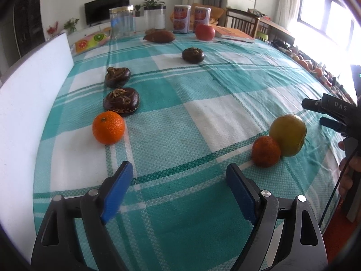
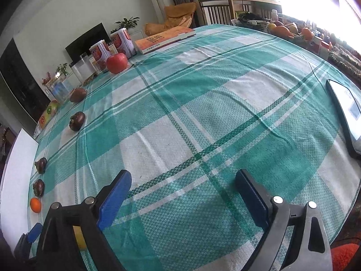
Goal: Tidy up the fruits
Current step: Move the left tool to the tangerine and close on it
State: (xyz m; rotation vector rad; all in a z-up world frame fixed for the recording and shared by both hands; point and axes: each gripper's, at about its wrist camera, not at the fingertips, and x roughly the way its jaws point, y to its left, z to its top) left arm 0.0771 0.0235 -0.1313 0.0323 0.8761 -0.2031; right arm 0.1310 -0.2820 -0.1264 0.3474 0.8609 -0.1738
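In the left wrist view a bright orange (image 1: pixel 108 127) lies at the left, with two dark brown fruits (image 1: pixel 121 101) (image 1: pixel 117 77) behind it in a line and a third (image 1: pixel 193 55) farther back. A brown oval fruit (image 1: pixel 159 36) and a red apple (image 1: pixel 204 31) lie at the far edge. A darker orange (image 1: pixel 266 151) touches a yellow-green citrus (image 1: pixel 288 134) at the right. My left gripper (image 1: pixel 179 176) is open and empty over the cloth. My right gripper (image 2: pixel 183 185) is open and empty; it also shows beside the citrus (image 1: pixel 312 113).
A teal checked tablecloth (image 1: pixel 180 103) covers the table. A white board (image 1: pixel 29 103) stands along the left edge. Jars (image 1: pixel 120 22), two cans (image 1: pixel 181 19) and a book (image 1: pixel 234 35) stand at the back. A tablet (image 2: pixel 345 113) lies at the right edge.
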